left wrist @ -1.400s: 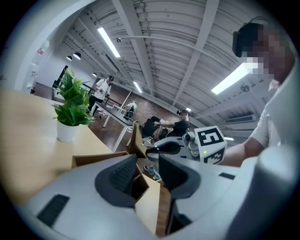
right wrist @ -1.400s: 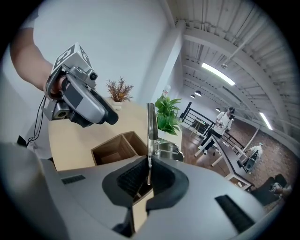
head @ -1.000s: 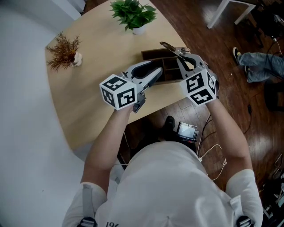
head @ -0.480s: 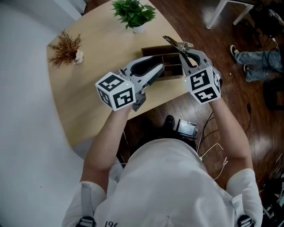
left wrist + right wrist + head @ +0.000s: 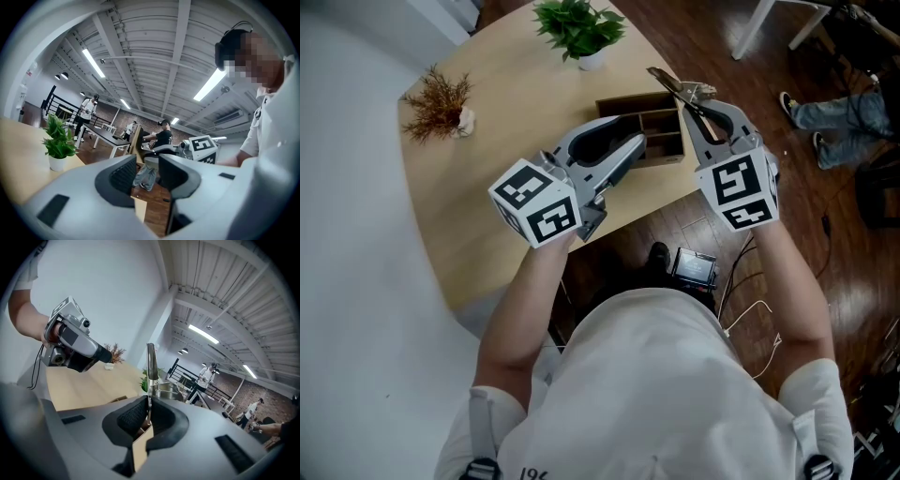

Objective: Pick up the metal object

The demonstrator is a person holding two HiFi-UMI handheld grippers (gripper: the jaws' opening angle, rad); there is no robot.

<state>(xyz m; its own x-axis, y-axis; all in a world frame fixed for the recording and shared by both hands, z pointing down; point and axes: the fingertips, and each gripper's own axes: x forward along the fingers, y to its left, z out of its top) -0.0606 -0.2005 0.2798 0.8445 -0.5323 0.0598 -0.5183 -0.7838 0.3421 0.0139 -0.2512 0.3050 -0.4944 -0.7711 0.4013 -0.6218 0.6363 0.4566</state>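
- The pale wooden table (image 5: 487, 197) fills the upper left of the head view, with its rounded edge towards the person
- The person, in a white shirt (image 5: 656, 394), reaches both forearms forward with a gripper in each hand
- A dark wooden box (image 5: 649, 120) with several compartments sits at the table's near right edge
- The left gripper (image 5: 630, 150) hovers just beside the box's left end, and its own view (image 5: 145, 174) shows the jaws apart with nothing between them
- The right gripper (image 5: 689, 98) hangs over the box's right end, and its own view (image 5: 148, 414) shows the jaws clamped on the metal object (image 5: 151, 363)
- A green potted plant (image 5: 579, 30) stands at the table's far edge, and a dried brown sprig (image 5: 441, 105) lies well to its left
- The metal object (image 5: 668, 82), thin and flat, sticks out past the right jaws, lifted clear of the table above the box's far right corner
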